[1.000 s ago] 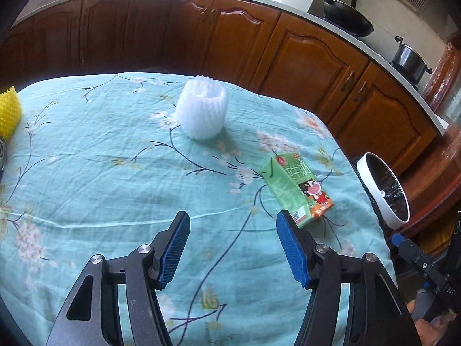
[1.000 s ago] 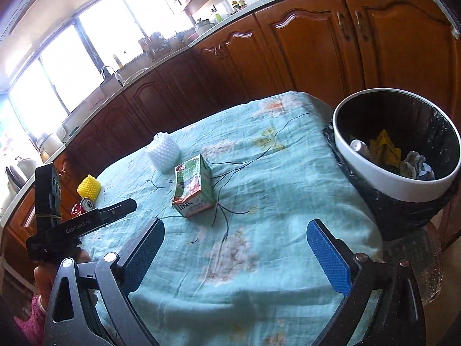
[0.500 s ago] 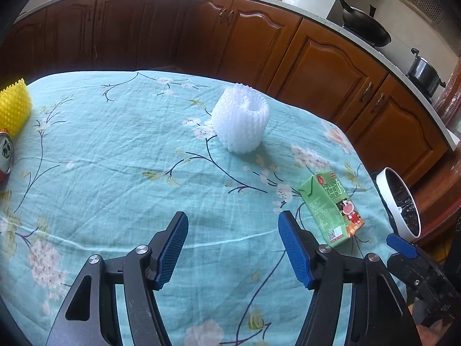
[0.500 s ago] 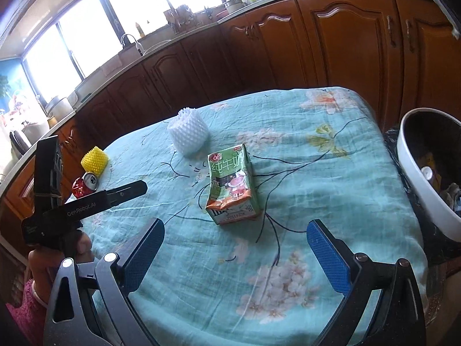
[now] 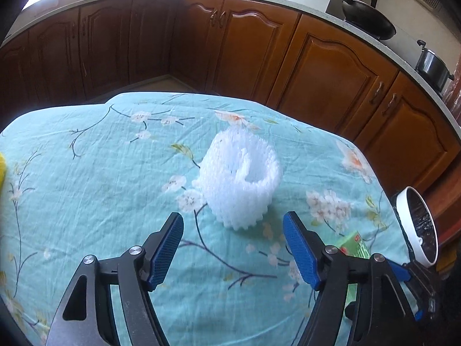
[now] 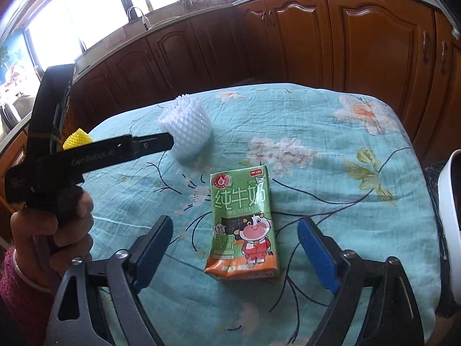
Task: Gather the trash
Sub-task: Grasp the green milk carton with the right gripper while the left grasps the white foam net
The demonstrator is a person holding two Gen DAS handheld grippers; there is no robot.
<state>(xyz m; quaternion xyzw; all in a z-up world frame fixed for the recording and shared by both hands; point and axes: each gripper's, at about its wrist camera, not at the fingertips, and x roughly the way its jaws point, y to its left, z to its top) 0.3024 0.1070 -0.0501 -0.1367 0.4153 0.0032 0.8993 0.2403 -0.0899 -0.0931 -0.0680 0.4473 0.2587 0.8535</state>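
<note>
Both grippers just swung in: left gripper [image 5: 233,248] wide open, now lined up on the white foam net [image 5: 240,183] mid-bench; right gripper [image 6: 234,248] wide around the milk carton [image 6: 243,227] near the bin-side edge. Grabs look imminent.

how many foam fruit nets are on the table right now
2. A white foam net stands near the table's middle, just ahead of the open left gripper. A yellow foam net sits at the far left edge, partly hidden behind the left gripper's body. Others may lie out of view.
</note>
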